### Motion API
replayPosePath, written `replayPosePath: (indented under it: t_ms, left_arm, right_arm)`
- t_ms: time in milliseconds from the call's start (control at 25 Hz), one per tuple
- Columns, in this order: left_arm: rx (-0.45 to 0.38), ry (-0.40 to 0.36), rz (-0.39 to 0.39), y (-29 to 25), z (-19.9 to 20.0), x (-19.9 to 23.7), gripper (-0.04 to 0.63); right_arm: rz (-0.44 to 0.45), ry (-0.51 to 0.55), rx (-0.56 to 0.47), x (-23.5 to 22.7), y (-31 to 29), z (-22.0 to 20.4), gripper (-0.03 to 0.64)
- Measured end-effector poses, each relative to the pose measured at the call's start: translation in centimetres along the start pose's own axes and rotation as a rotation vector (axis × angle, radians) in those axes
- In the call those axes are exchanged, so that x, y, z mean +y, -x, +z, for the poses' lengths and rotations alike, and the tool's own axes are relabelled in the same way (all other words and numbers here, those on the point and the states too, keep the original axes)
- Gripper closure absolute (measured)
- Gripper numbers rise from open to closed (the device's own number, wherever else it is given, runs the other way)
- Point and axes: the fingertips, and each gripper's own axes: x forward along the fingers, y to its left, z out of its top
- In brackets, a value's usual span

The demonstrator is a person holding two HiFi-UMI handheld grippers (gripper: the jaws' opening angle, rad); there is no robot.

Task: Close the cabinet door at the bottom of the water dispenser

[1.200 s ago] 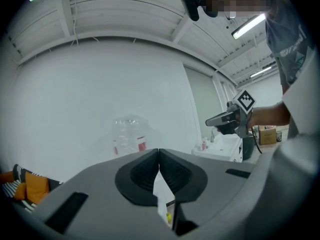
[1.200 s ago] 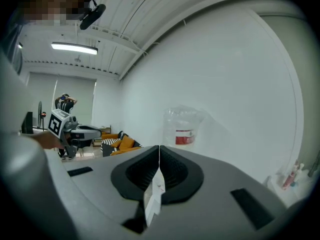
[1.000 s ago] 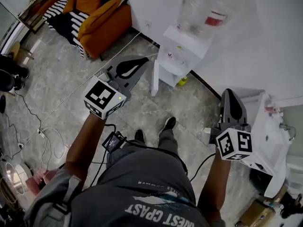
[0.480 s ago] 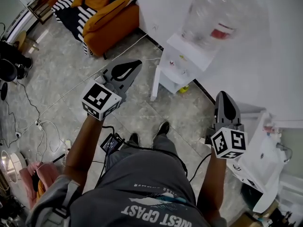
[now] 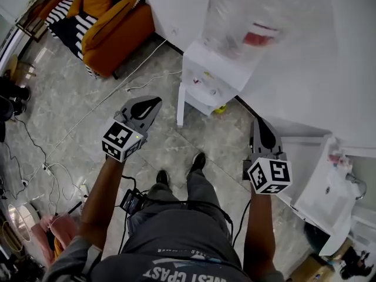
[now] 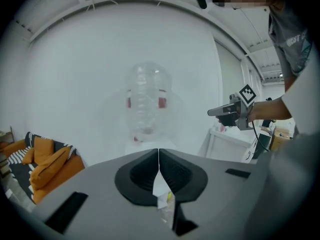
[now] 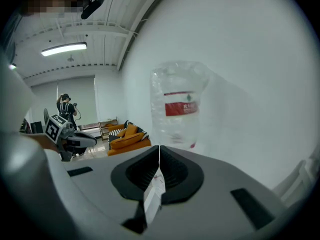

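The white water dispenser (image 5: pixel 212 75) stands against the wall with a clear bottle (image 5: pixel 258 13) on top. Its bottom cabinet door (image 5: pixel 181 104) stands open, swung out to the left, and something yellow-green (image 5: pixel 220 108) shows inside. My left gripper (image 5: pixel 156 101) is shut and empty, a short way left of the door's edge and apart from it. My right gripper (image 5: pixel 257 122) is also shut and empty, right of the dispenser. In the left gripper view the jaws (image 6: pixel 159 152) meet below the bottle (image 6: pixel 146 106). In the right gripper view the jaws (image 7: pixel 159 148) meet too.
An orange sofa (image 5: pixel 111 22) with striped cushions sits at the back left. Cables (image 5: pixel 56 157) trail over the tiled floor at left. A white unit (image 5: pixel 320 178) stands at the right. The person's feet (image 5: pixel 197 162) are just in front of the dispenser.
Both grippers have come down and closer to the dispenser, and the person has stepped toward it. Both stay shut.
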Motion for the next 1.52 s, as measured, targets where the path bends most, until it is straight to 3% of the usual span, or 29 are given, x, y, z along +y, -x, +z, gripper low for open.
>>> replayPosePath:
  t_ms: [520, 920, 1040, 1200, 1360, 1520]
  left_arm:
    - [0.136, 0.068, -0.028, -10.4, -11.5, 1.3, 0.577]
    - [0.282, 0.217, -0.028, -16.5, -23.7, 2.2, 0.57]
    - [0.329, 0.252, -0.013, -17.8, -27.4, 2.5, 0.502]
    - [0.399, 0.289, -0.017, -19.6, -32.8, 2.5, 0.484]
    - [0.475, 0.343, -0.008, -20.8, -38.4, 2.8, 0.415]
    - [0.538, 0.369, -0.003, -21.3, -43.2, 2.9, 0.405]
  right_arm:
    - [-0.051, -0.097, 0.105, -6.3, -6.8, -10.9, 0.588]
    - [-0.076, -0.152, 0.191, -8.9, -11.4, -20.0, 0.588]
    - [-0.071, -0.164, 0.221, -9.1, -12.3, -22.8, 0.586]
    - [-0.063, -0.181, 0.257, -9.3, -13.3, -26.3, 0.586]
    - [-0.057, -0.187, 0.272, -9.2, -14.0, -28.8, 0.586]
    - [-0.058, -0.188, 0.282, -8.7, -14.1, -30.8, 0.584]
